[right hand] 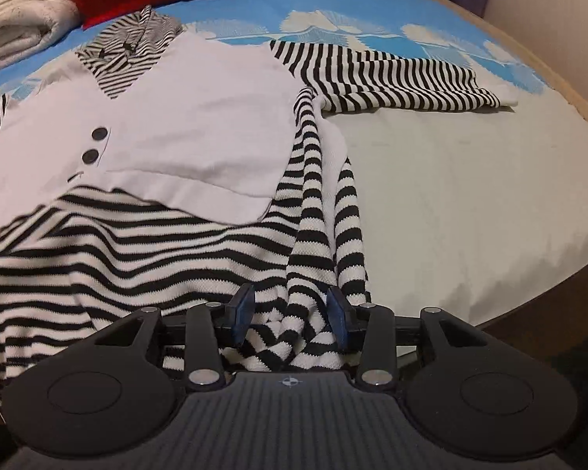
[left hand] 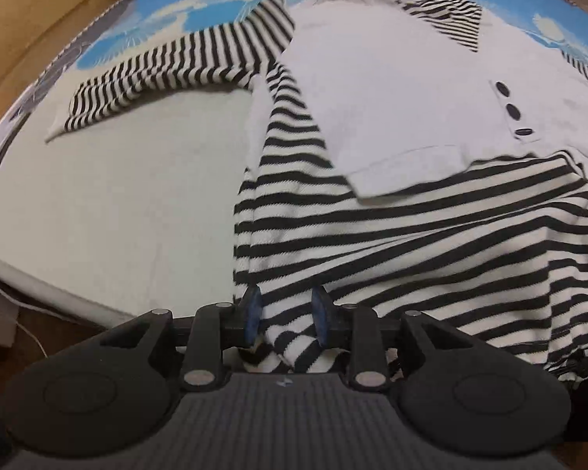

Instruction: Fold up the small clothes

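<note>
A small knitted top [left hand: 372,78], black-and-white striped with a plain white vest front and dark buttons, lies flat on a blue-and-white patterned bedspread [left hand: 156,19]. The left gripper [left hand: 286,313] and right gripper [right hand: 290,313] each bracket a hem corner, striped cloth bunched between the blue pads; whether they pinch is unclear. To fold well: grip firmly, lift both corners evenly, carry the hem towards the collar.

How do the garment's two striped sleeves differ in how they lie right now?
The left-side sleeve stretches away from the body, flat on the bed, its cuff pointing down-left. The right-side sleeve also spreads outward but looks shorter, bunched, with folds. Both are black-and-white striped with plain white cuffs, and neither is folded in yet.
</note>
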A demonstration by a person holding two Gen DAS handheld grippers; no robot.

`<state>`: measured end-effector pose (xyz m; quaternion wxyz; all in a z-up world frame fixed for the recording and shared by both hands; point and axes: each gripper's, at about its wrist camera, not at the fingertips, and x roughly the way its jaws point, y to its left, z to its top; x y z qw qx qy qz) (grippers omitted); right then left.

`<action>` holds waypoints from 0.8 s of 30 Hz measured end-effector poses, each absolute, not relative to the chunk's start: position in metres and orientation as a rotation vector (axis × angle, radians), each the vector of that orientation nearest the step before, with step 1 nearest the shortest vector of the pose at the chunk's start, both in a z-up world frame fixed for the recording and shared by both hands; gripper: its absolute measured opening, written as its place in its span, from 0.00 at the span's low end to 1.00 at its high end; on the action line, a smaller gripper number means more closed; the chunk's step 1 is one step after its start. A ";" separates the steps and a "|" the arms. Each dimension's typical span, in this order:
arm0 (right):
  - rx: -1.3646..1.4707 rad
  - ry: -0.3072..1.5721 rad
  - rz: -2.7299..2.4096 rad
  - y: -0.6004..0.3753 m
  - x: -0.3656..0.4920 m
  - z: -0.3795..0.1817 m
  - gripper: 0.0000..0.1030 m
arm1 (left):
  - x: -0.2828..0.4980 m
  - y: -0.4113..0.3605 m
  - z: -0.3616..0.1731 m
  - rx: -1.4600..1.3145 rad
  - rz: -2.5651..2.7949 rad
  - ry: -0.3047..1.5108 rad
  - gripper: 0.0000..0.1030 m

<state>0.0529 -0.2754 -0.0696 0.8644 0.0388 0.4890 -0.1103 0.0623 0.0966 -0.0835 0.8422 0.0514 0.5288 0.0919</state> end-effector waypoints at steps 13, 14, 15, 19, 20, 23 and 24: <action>0.080 1.036 -0.207 -0.269 0.049 -0.067 0.41 | 0.061 0.093 -0.080 0.018 0.091 1.100 0.58; 0.083 1.040 -0.208 -0.270 0.049 -0.067 0.41 | 0.062 0.097 -0.090 0.000 0.104 1.151 0.59; 0.091 1.042 -0.208 -0.270 0.049 -0.066 0.41 | 0.061 0.098 -0.088 -0.013 0.108 1.122 0.59; 0.141 1.022 -0.203 -0.275 0.048 -0.058 0.41 | 0.056 0.093 -0.057 0.015 0.107 0.944 0.59; 0.146 1.005 -0.198 -0.275 0.047 -0.053 0.41 | 0.054 0.093 -0.048 0.014 0.118 0.893 0.60; 0.143 0.930 -0.166 -0.272 0.043 -0.035 0.41 | 0.053 0.101 -0.027 -0.032 0.148 0.780 0.62; 0.142 0.901 -0.151 -0.272 0.042 -0.029 0.41 | 0.052 0.103 -0.020 -0.048 0.157 0.738 0.63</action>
